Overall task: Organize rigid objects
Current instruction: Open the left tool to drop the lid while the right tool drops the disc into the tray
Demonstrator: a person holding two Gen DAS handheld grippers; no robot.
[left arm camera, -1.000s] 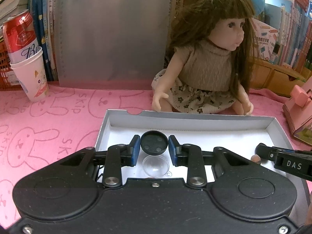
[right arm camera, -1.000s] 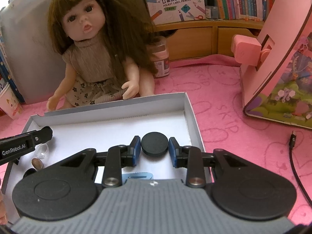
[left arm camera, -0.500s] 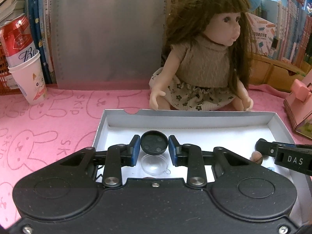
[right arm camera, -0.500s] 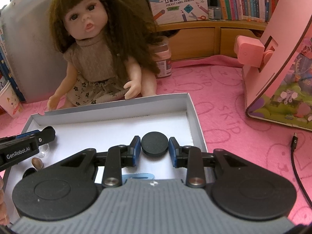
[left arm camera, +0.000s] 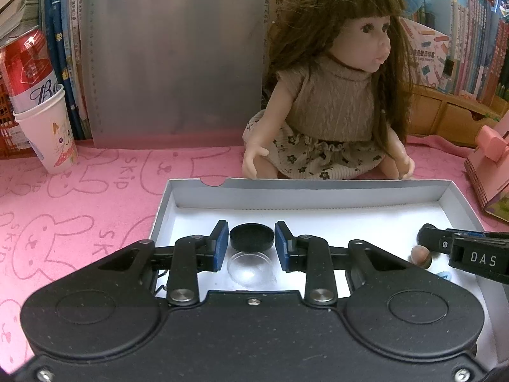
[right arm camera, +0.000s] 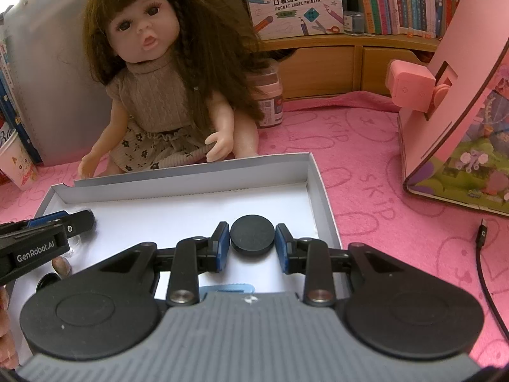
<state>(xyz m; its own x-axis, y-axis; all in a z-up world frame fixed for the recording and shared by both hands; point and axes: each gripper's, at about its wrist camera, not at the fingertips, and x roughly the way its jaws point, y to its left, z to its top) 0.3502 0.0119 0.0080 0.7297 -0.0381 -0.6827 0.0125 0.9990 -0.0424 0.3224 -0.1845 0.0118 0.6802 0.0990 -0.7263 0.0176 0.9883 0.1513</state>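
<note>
A shallow white box (left arm camera: 318,187) lies on the pink cloth in front of a doll. In the left wrist view, my left gripper (left arm camera: 251,238) is shut on a small black cap (left arm camera: 251,236), held level over the box's left part. A clear dome (left arm camera: 249,269) lies on the floor just below it. In the right wrist view, my right gripper (right arm camera: 252,237) is shut on a flat black disc (right arm camera: 252,235) over the right end of the box (right arm camera: 191,175). Each view shows the other gripper's fingers (left arm camera: 461,251) (right arm camera: 47,235) from the side. A brown bead (left arm camera: 421,256) lies between them.
The doll (left arm camera: 331,102) sits right behind the box. A paper cup (left arm camera: 47,137) holding a red can (left arm camera: 28,70) stands at the far left. On the right are a pink wooden house (right arm camera: 461,111) and a black cable (right arm camera: 482,238). A jar (right arm camera: 268,98) stands beside the doll. A light blue piece (right arm camera: 227,288) lies in the box.
The black cap in my left gripper has tipped from showing its hollow side to lying level and edge-on. Both grippers have stayed where they were.
</note>
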